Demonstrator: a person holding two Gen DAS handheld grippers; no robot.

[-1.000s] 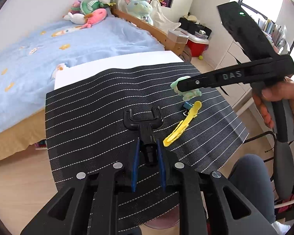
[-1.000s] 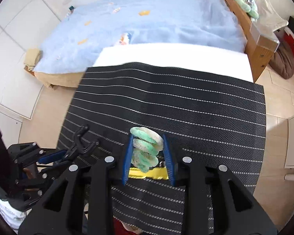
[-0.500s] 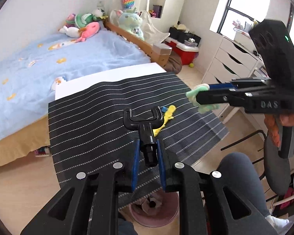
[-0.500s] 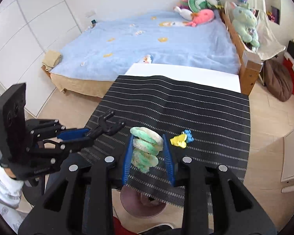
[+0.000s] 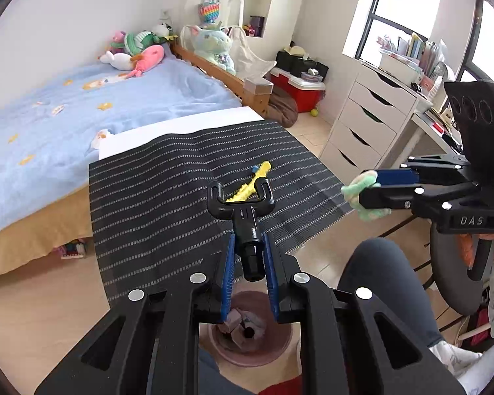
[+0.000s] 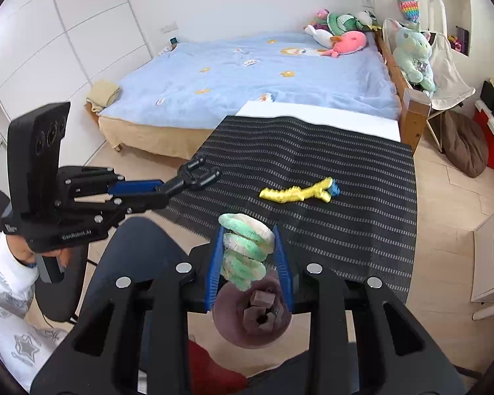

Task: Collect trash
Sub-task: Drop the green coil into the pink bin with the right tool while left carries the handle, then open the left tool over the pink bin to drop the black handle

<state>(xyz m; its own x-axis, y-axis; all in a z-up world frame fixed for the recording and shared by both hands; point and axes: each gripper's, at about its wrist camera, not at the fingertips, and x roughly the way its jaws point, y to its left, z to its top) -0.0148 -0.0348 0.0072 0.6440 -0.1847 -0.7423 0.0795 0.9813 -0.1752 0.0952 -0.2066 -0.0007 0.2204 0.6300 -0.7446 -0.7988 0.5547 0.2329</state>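
Both grippers loaded: left gripper (image 5: 246,256) clamps black forked plastic part (image 5: 242,202); right gripper (image 6: 248,256) grips green-white fuzzy coil (image 6: 245,247) above pink bin (image 6: 252,316).

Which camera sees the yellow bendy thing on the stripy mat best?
The right wrist view: the yellow bendy thing lies whole on the stripy mat. In the left wrist view, the black forked piece hides part.

Matt woven mat (image 6: 345,230) with pale stripes; fuzzy green-and-cream coil (image 6: 245,250); glossy black plastic hook part (image 5: 243,210); soft blue cloth bedspread (image 6: 247,79).
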